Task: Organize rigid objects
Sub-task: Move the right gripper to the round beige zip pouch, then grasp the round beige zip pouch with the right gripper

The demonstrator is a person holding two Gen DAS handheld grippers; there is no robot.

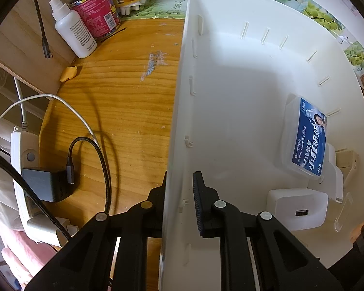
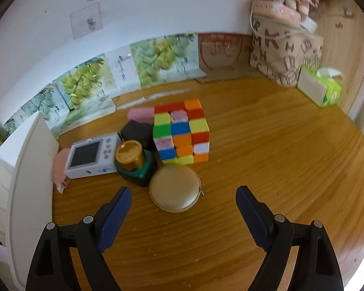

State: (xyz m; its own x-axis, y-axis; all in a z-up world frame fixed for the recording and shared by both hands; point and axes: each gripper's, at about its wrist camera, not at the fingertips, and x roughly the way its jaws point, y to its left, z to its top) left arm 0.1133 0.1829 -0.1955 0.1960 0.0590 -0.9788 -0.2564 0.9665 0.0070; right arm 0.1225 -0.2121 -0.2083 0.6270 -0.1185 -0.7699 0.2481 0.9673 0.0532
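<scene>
My left gripper [image 1: 179, 186] is shut on the side wall of a white plastic bin [image 1: 179, 97], one finger outside and one inside. In the bin lie a clear dental floss box with a blue label [image 1: 305, 138] and a white USB charger [image 1: 296, 208]. My right gripper [image 2: 184, 194] stands open above the wooden table, just short of a round beige zip case [image 2: 174, 189]. Behind the case are a multicoloured puzzle cube [image 2: 182, 133], a green bottle with a gold cap [image 2: 136, 167], a white device with a screen [image 2: 92, 156] and a black object [image 2: 137, 132]. The bin's wall [image 2: 24, 169] shows at the left.
A tissue box [image 2: 320, 87] and a lettered bag [image 2: 281, 48] stand at the back right. Left of the bin are a white bottle [image 1: 72, 31], a pink can [image 1: 97, 12], a power strip [image 1: 24, 169] with a black charger [image 1: 48, 186], and loose cables [image 1: 104, 160].
</scene>
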